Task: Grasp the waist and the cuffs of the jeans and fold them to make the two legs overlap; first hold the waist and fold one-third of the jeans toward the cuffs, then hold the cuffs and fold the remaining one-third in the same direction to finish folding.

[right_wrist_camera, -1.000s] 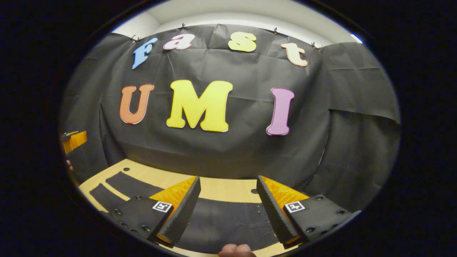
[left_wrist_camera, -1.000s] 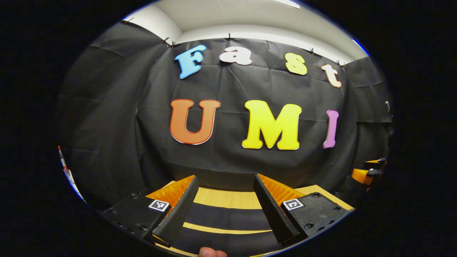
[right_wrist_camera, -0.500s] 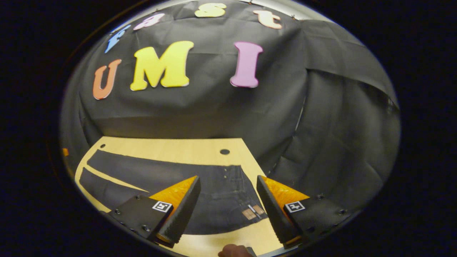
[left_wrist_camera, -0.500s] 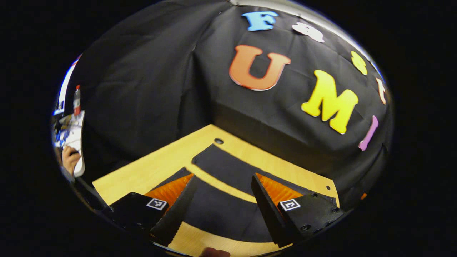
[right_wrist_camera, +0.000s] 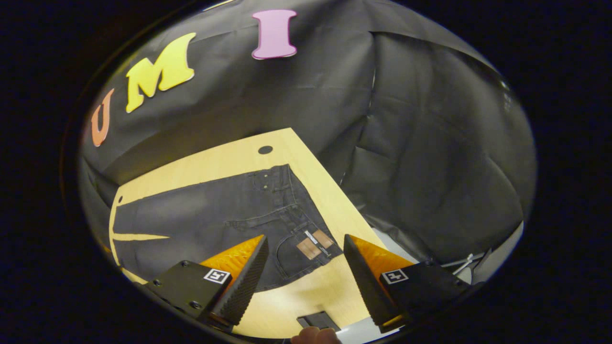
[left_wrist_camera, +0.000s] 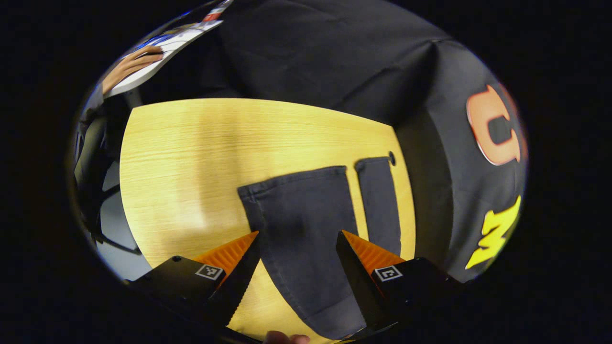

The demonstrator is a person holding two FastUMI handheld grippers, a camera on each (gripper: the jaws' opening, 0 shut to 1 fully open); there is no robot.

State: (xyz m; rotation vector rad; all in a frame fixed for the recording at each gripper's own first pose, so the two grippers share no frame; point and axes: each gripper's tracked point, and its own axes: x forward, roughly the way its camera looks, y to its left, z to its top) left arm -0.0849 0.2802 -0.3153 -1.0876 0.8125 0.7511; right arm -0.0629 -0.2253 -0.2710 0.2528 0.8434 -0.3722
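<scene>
Dark jeans [right_wrist_camera: 210, 215] lie flat and unfolded on a light wooden table [left_wrist_camera: 191, 153], their two legs side by side with a narrow strip of tabletop between them. In the left gripper view, the left gripper [left_wrist_camera: 297, 274] hangs above the cuff end with its jaws spread wide and nothing between them; the nearer, wider-looking leg [left_wrist_camera: 301, 229] runs up through the gap between the fingers, and the farther leg [left_wrist_camera: 380, 200] lies just beside it, its cuff close to a small round hole [left_wrist_camera: 391, 158] in the table near the black cloth wall. In the right gripper view, the right gripper [right_wrist_camera: 306, 274] hovers over the waist end, its jaws likewise wide apart and gripping nothing; the waistband [right_wrist_camera: 306, 215] with its brown patch [right_wrist_camera: 309, 248] sits between the fingers and just beyond them, near the table's right edge. Another round hole [right_wrist_camera: 265, 149] shows in the tabletop beyond the waist. A fingertip [right_wrist_camera: 315, 336] of the holding hand peeks in at the bottom edge.
</scene>
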